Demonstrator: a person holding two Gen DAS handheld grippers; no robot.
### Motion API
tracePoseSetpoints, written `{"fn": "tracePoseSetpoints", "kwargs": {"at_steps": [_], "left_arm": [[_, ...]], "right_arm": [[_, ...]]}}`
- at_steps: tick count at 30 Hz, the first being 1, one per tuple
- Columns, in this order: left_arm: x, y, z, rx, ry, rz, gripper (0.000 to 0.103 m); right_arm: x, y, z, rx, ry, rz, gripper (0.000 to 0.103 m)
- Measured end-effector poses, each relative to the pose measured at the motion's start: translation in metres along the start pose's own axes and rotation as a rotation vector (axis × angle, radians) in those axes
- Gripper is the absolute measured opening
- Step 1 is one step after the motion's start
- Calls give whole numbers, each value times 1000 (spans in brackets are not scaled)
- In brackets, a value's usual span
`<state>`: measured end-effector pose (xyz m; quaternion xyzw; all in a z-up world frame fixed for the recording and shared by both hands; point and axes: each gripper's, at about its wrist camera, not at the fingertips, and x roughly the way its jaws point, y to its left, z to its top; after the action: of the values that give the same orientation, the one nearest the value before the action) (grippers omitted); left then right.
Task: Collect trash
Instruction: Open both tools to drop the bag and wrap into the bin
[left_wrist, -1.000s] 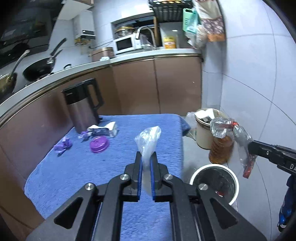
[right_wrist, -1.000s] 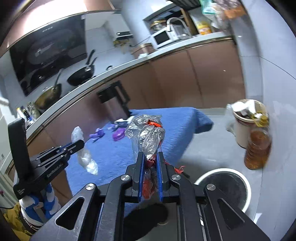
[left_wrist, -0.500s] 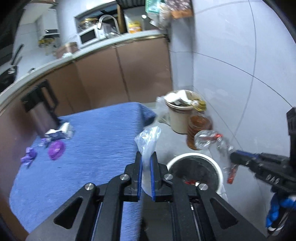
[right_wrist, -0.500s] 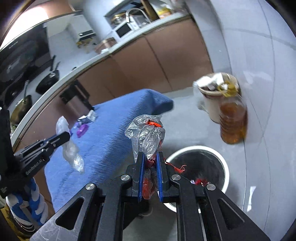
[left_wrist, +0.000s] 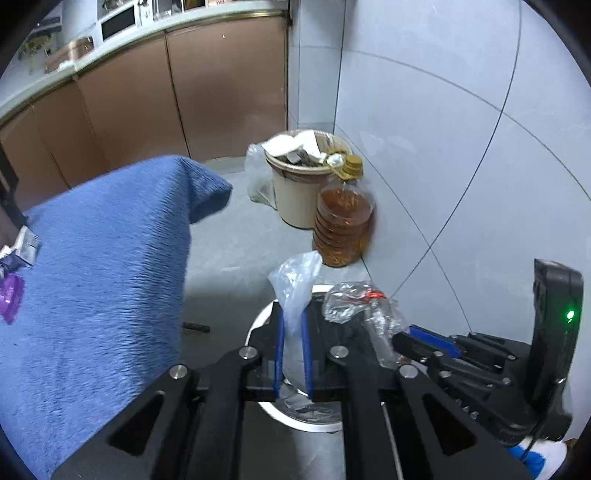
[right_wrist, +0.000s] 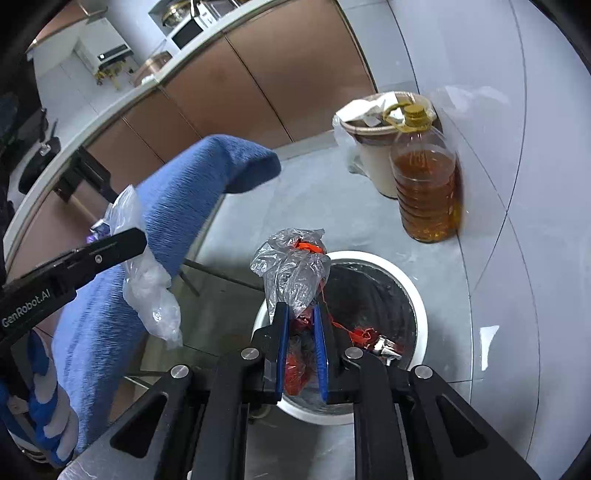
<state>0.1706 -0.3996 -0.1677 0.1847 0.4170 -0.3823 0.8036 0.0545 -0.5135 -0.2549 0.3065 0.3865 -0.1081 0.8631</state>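
Note:
My left gripper (left_wrist: 292, 325) is shut on a clear plastic bag (left_wrist: 295, 280) and holds it over the white-rimmed trash bin (left_wrist: 258, 321) on the floor. My right gripper (right_wrist: 301, 317) is shut on a crumpled clear bag with red bits (right_wrist: 293, 269), above the same bin (right_wrist: 419, 306). The bin holds red scraps (right_wrist: 360, 334). Each gripper shows in the other's view: the right one (left_wrist: 410, 332) with its bag (left_wrist: 354, 302), the left one (right_wrist: 136, 240) with its bag (right_wrist: 151, 291).
A blue towel-covered table (left_wrist: 92, 280) lies at the left, with a purple lid (left_wrist: 11, 295) and wrappers (left_wrist: 26, 247) on it. A beige full bin (left_wrist: 299, 184) and an oil bottle (left_wrist: 343, 221) stand by the tiled wall. Brown cabinets run behind.
Both grippers have moved right, away from the table, and now hang over the white-rimmed bin. Each still holds its bag.

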Motion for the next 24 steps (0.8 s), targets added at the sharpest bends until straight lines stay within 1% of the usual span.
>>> {"fn": "tracePoseSetpoints", "kwargs": {"at_steps": [3, 4, 5, 6, 7, 8, 10, 13, 17, 24], "left_arm": [[10, 4, 0, -21, 19, -15, 9], [13, 6, 0, -30, 27, -25, 11], [16, 7, 0, -38, 33, -32, 15], [16, 8, -1, -42, 34, -36, 18], [17, 9, -1, -50, 32, -44, 28], [17, 10, -1, -57, 28, -49, 39], [16, 11, -1, -76, 18, -54, 47], [13, 12, -2, -85, 18, -65, 47], [3, 15, -8, -89, 3, -50, 47], [-29, 27, -21, -96, -72, 14, 47]], "right_arm": [[16, -3, -1, -4, 19, -37, 16], [20, -6, -1, 0, 24, -44, 19], [23, -8, -1, 5, 30, -49, 26], [25, -9, -1, 8, 32, -57, 29], [28, -11, -2, 9, 33, -70, 35], [28, -12, -1, 9, 34, -74, 37], [29, -14, -3, 12, 37, -82, 37], [28, -13, -5, 4, 37, -101, 38], [21, -14, -8, 7, 29, -104, 39], [-1, -10, -10, 11, -1, -102, 39]]}}
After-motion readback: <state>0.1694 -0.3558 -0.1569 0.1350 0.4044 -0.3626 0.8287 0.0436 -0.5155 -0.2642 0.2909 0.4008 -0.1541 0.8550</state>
